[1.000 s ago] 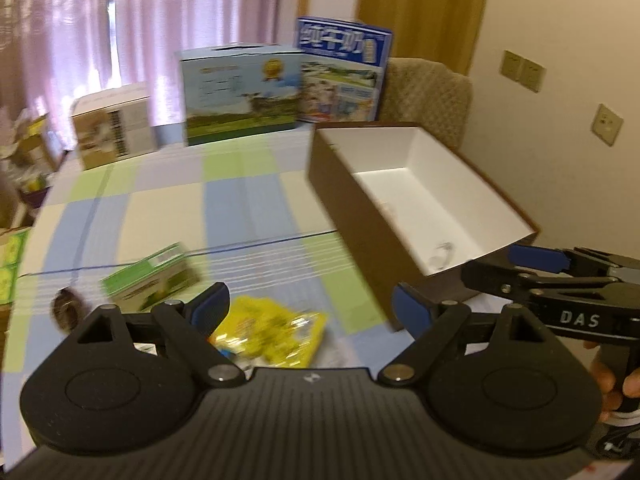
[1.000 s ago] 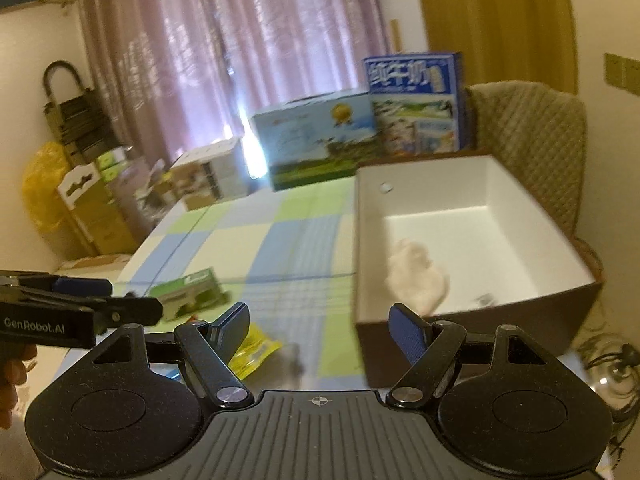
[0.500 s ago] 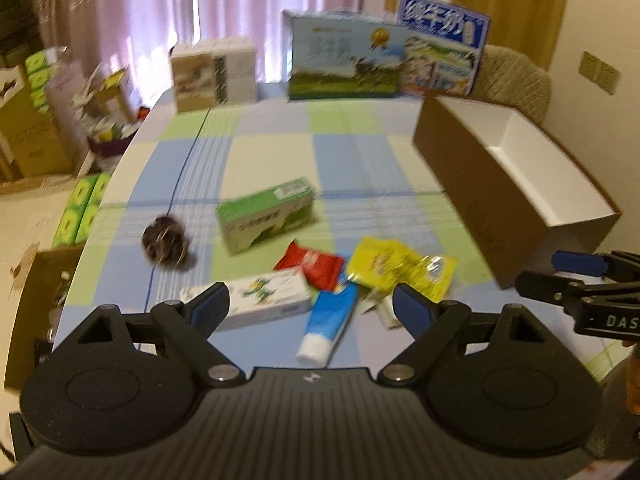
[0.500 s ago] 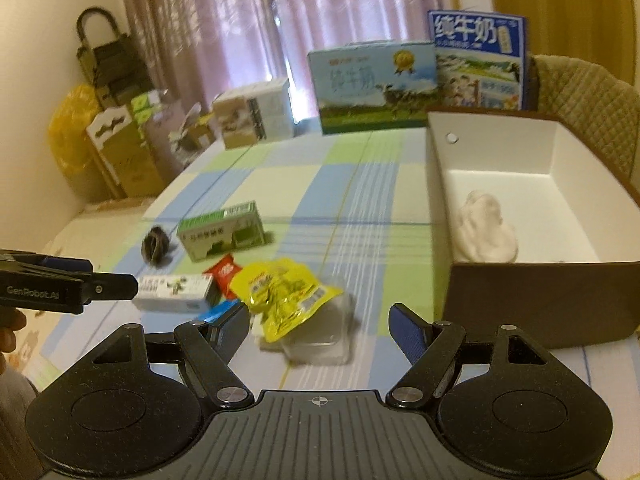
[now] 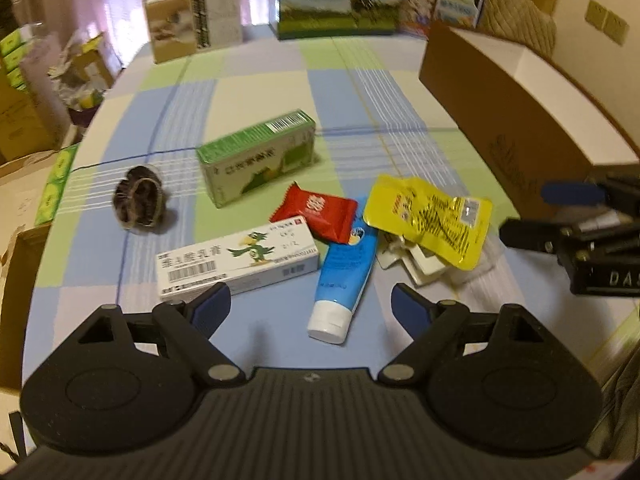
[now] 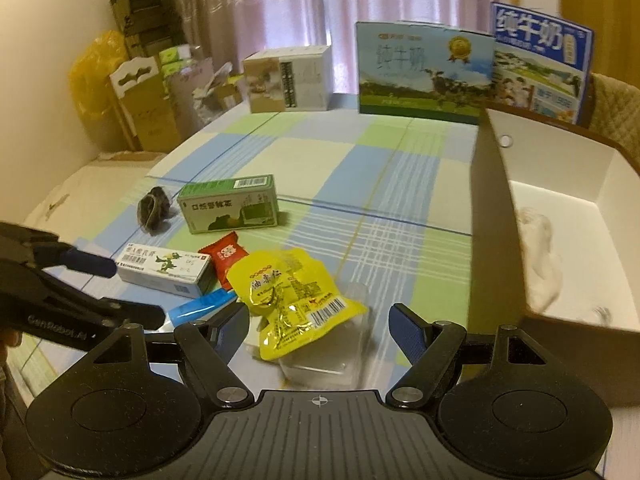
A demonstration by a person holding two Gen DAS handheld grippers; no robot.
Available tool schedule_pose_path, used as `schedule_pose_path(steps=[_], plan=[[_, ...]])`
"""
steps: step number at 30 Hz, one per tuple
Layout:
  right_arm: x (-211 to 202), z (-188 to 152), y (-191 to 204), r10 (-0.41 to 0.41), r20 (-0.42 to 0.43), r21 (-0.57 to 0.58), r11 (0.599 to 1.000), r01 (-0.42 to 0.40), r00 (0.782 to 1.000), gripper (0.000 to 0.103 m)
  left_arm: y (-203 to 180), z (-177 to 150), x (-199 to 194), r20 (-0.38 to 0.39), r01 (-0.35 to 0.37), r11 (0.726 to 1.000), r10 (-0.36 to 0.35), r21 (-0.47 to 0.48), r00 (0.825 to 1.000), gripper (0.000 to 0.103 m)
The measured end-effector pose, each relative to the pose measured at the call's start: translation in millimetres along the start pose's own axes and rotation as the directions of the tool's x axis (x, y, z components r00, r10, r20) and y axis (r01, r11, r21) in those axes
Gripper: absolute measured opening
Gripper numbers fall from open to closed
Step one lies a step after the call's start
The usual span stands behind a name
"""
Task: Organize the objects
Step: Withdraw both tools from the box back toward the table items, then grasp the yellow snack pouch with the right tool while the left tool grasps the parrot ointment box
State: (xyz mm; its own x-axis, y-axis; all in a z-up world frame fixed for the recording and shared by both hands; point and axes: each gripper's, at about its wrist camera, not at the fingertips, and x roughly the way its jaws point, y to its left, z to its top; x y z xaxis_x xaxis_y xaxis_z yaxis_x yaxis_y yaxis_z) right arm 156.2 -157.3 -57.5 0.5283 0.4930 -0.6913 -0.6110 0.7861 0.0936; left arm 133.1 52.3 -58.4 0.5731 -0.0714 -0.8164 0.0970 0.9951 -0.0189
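Left gripper (image 5: 310, 306) open above our blue tube (image 5: 346, 276), right gripper (image 6: 318, 320) open over yellow packet (image 6: 294, 294), neither holding anything.

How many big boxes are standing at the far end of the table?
3: a beige box on the left, a green milk box in the middle, a blue milk box at right, partly behind the open brown box.

A checked tablecloth covers the table (image 5: 260, 92), bearing a green box (image 5: 258, 156), white box (image 5: 236, 262), blue tube (image 5: 346, 276), yellow packet (image 5: 430, 216) and brown box (image 5: 516, 120).
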Motion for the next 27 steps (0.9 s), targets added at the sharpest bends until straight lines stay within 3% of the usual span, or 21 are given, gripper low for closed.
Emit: schedule_pose_path(steps=[10,22,24,26,27], plan=[[43.9,5.7,2.1,0.044,-0.049,-0.09,0.995,-0.049,0.998,0.074,24.7,25.5,15.8,0.014,-0.028,0.999,0.029,-0.047,0.999,0.082],[74.7,-0.7,15.4,0.043,-0.061,-0.208,0.977,-0.055,0.997,0.074,46.7,18.5,28.6,-0.022,-0.056,0.991,0.054,-0.125,0.998,0.084],[74.8,-1.5,14.6,0.045,-0.056,-0.21,0.976,-0.056,0.997,0.07,46.5,18.4,30.4,-0.024,-0.058,0.99,0.055,-0.125,0.998,0.084],[73.8,-1.3,15.1,0.046,-0.043,-0.218,0.974,-0.054,0.998,0.054,46.1,18.5,32.0,-0.027,-0.054,0.991,0.051,-0.125,0.998,0.084],[73.3,-1.1,15.7,0.042,-0.037,-0.224,0.973,-0.049,0.998,0.052,45.6,18.4,32.4,-0.028,-0.052,0.991,0.049,-0.125,0.998,0.084]])
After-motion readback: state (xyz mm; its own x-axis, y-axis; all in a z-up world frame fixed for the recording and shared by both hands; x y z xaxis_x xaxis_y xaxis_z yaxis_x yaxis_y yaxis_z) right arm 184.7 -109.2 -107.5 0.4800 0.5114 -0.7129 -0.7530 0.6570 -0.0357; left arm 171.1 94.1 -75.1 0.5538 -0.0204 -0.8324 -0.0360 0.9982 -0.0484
